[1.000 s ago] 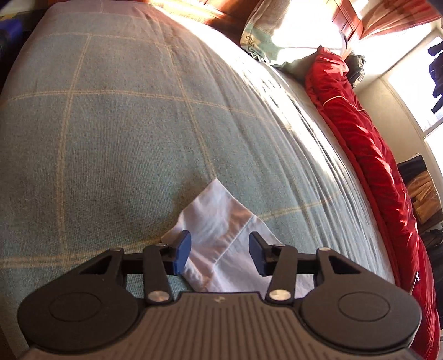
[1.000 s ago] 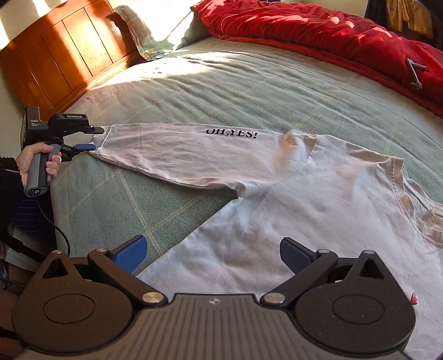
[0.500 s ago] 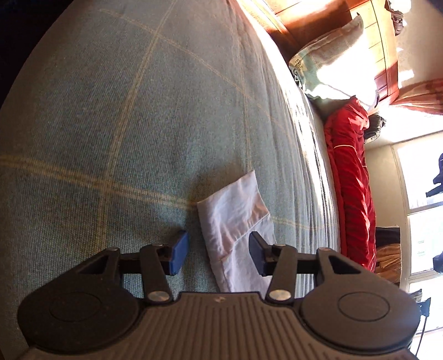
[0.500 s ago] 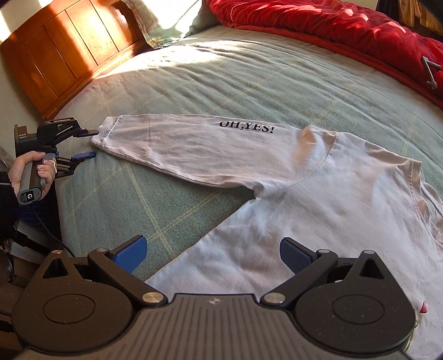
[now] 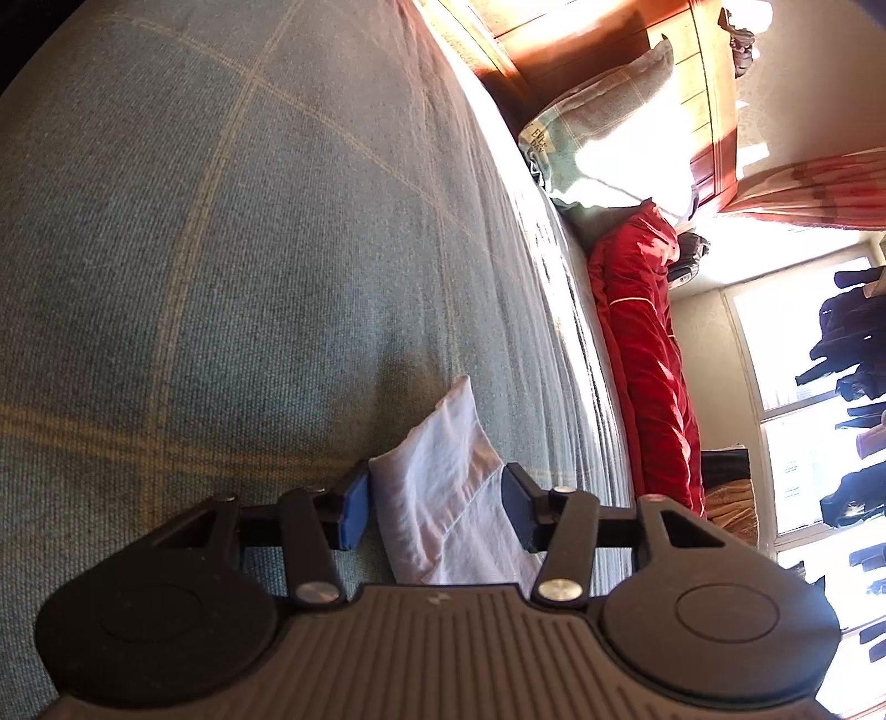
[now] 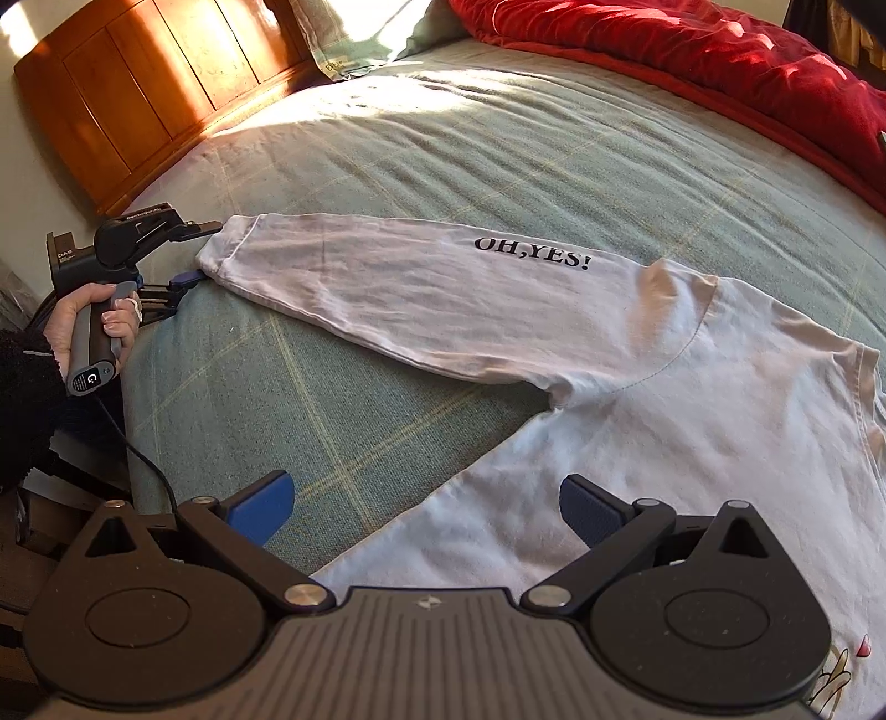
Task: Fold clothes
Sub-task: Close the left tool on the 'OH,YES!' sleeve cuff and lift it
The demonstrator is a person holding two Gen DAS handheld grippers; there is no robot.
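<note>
While unclamped, sleeve cuff lies between left fingers.

Shirt is soft white cotton, probably; bedspread a coarse matt weave, headboard glossy wood, quilt shiny red.

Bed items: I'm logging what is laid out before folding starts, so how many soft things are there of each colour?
White: 1, the long-sleeved shirt printed "OH,YES!"
Red: 1, the quilt bunched along the far side
Green check: 2, the bedspread and the pillow at the headboard
Total: 4
</note>
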